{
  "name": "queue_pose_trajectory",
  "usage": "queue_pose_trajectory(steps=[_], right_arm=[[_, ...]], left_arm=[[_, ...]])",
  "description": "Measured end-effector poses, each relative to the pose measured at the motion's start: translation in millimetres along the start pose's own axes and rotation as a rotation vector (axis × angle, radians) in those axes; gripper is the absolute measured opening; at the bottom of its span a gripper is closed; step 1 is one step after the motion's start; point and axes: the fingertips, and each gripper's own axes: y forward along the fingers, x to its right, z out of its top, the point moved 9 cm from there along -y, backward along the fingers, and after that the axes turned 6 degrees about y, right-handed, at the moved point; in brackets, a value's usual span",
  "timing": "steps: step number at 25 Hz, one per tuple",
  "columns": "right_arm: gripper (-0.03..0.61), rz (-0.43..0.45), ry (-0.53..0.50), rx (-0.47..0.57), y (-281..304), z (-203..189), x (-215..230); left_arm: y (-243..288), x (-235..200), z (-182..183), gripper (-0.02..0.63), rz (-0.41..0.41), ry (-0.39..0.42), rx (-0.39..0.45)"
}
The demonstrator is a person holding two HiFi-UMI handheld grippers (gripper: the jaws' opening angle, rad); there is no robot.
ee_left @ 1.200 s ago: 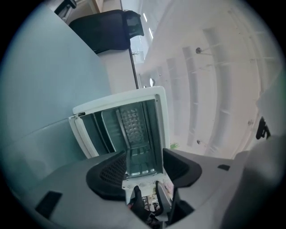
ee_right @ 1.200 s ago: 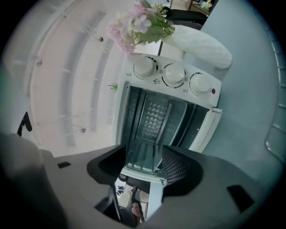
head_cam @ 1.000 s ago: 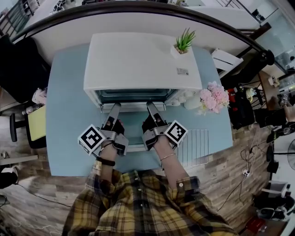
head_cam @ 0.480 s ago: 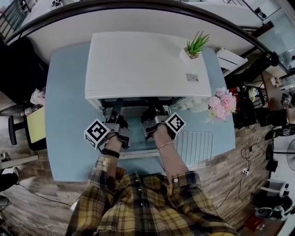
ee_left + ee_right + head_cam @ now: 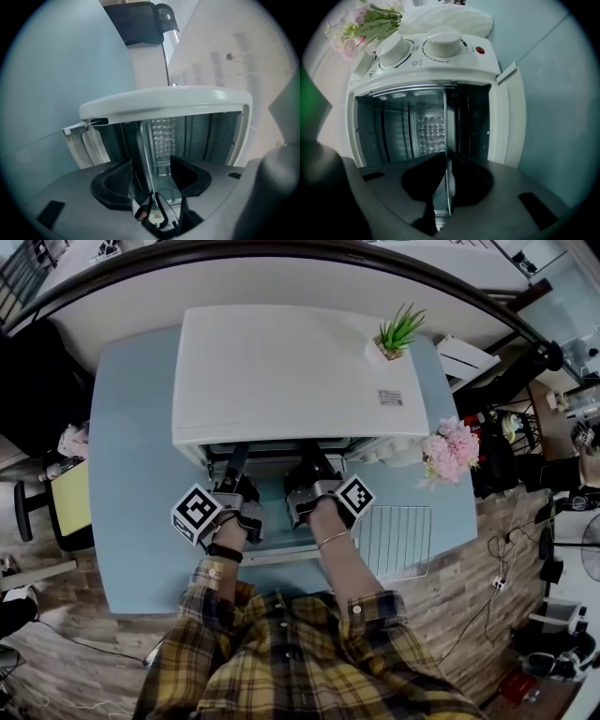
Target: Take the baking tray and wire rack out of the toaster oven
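Lowered to the one oven [image 5: 281, 362], right claw [image 5: 446, 161] just clamped the one tray [image 5: 447, 131]; left claw [image 5: 151, 168] gapes wide; one rack [image 5: 396, 538] lies lower right.

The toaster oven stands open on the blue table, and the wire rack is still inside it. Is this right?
Not quite. The wire rack is not inside the toaster oven; the head view shows it lying on the blue table, in front of the oven and to its right. The rest is correct.
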Motion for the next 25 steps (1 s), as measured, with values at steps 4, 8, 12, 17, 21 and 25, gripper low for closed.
queue_pose_trajectory(steps=[4, 8, 12, 17, 21, 25], right_arm=[[0.041, -0.035, 0.015, -0.011, -20.9, -6.6, -2.2], [0.037, -0.058, 0.022, -0.033, -42.6, -10.4, -1.7], [0.037, -0.066, 0.025, -0.05, -57.6, -12.4, 0.1], [0.035, -0.079, 0.043, -0.071, -88.6, -18.1, 2.7], [0.034, -0.085, 0.072, -0.095, -114.5, -23.3, 4.1], [0.032, -0.093, 0.058, -0.139, -143.2, -25.8, 3.1]], left_arm=[[-5.5, -3.0, -1.8, 0.217, 0.032, 0.0, -0.015], [-19.9, -2.7, -7.3, 0.067, 0.111, 0.017, -0.048], [-34.0, -4.0, -12.5, 0.052, 0.123, -0.047, -0.079], [-61.5, -1.9, -25.9, 0.052, 0.15, -0.058, -0.109], [-86.7, -0.7, -40.0, 0.051, 0.15, -0.066, -0.089], [-114.6, 3.4, -57.0, 0.052, 0.152, -0.084, -0.062]])
